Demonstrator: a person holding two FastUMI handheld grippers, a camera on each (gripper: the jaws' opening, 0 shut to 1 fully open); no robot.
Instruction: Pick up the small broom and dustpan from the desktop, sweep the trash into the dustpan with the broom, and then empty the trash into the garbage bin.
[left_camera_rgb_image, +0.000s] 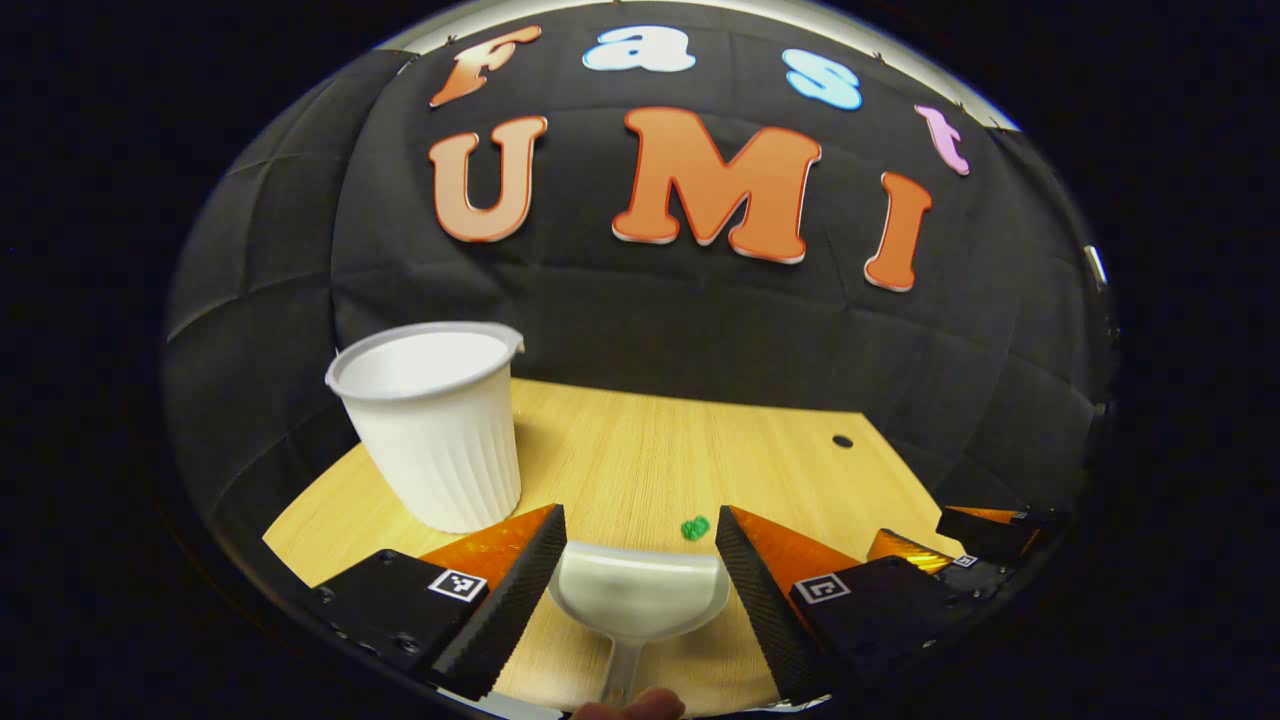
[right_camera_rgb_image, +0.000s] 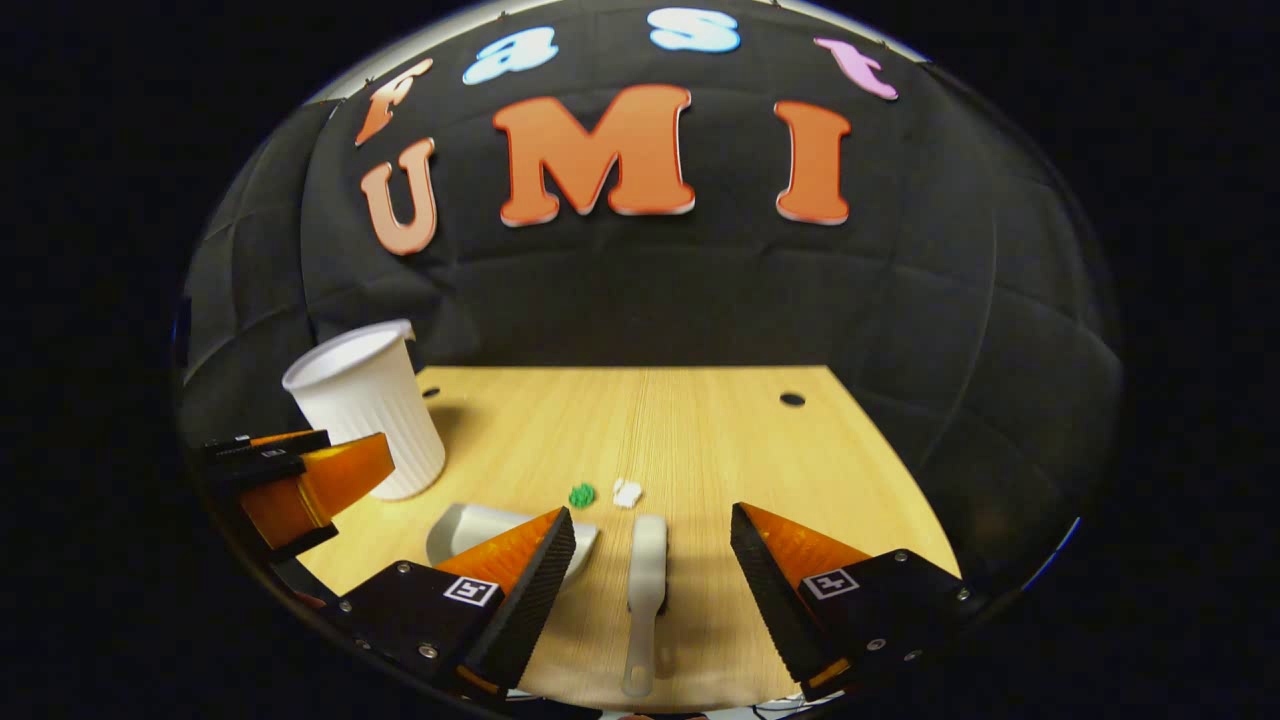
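Desktop (right_camera_rgb_image: 700, 440) of pale wood runs back to the black cloth wall, with small round holes near its far corners. White ribbed bin (left_camera_rgb_image: 435, 425), shaped like a cup, stands upright and open at the far left of the desktop, its inside not visible from here. White dustpan (left_camera_rgb_image: 640, 595) lies flat on the wood near the front, left of centre, mouth facing away and handle pointing toward the near edge. Left gripper (left_camera_rgb_image: 640, 590) hovers over it with its fingers spread wide, one on either side of the pan, neither pressing on it; it holds nothing. A fingertip (left_camera_rgb_image: 630, 708) shows at the near edge by the handle. White broom (right_camera_rgb_image: 645, 600) lies flat just right of the dustpan, apart from it, head toward the far side and handle toward the near edge. Right gripper (right_camera_rgb_image: 650, 585) sits above it, fingers wide apart and clear of the broom, holding nothing. Green scrap (right_camera_rgb_image: 582, 494) and white scrap (right_camera_rgb_image: 627, 492) lie side by side on the wood just beyond the broom head.
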